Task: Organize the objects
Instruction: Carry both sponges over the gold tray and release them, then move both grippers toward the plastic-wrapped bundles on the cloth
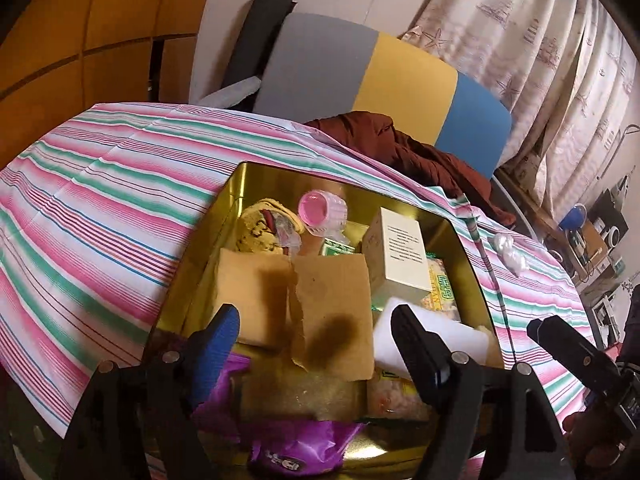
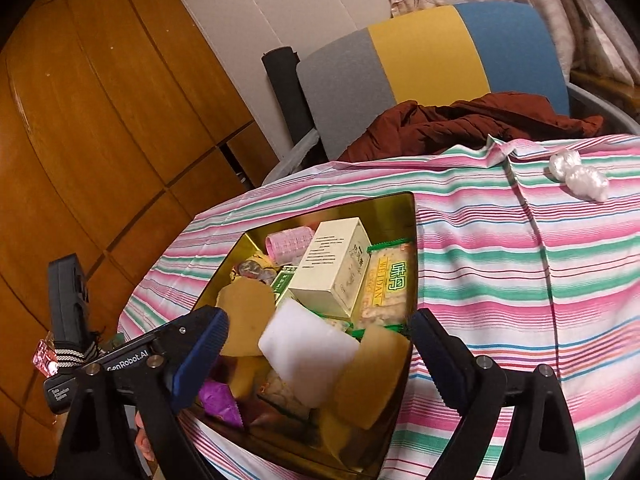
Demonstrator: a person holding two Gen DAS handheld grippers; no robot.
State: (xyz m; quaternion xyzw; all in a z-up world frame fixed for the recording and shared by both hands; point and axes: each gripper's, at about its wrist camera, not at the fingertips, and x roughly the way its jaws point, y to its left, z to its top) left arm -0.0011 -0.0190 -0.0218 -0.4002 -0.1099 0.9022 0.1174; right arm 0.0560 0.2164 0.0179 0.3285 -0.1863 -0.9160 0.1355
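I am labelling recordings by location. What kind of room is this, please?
Most likely a room in a home, perhaps a bedroom or living room. A patterned curtain hangs behind, a brown garment lies on a cushioned chair, and a striped cloth covers the surface holding the gold tin.

A tin (image 2: 408,216) sits on a cloth-covered table (image 2: 520,264). Inside it, a carton (image 2: 332,268) lies near the middle, with a hair roller (image 2: 290,242) behind it, a snack packet (image 2: 388,288) to its right and a foam block (image 2: 308,352) in front. Behind the table stands a chair (image 2: 432,52) with a garment (image 2: 460,120) on its seat. A crumpled wrapper (image 2: 578,174) lies on the table, well right of the tin.
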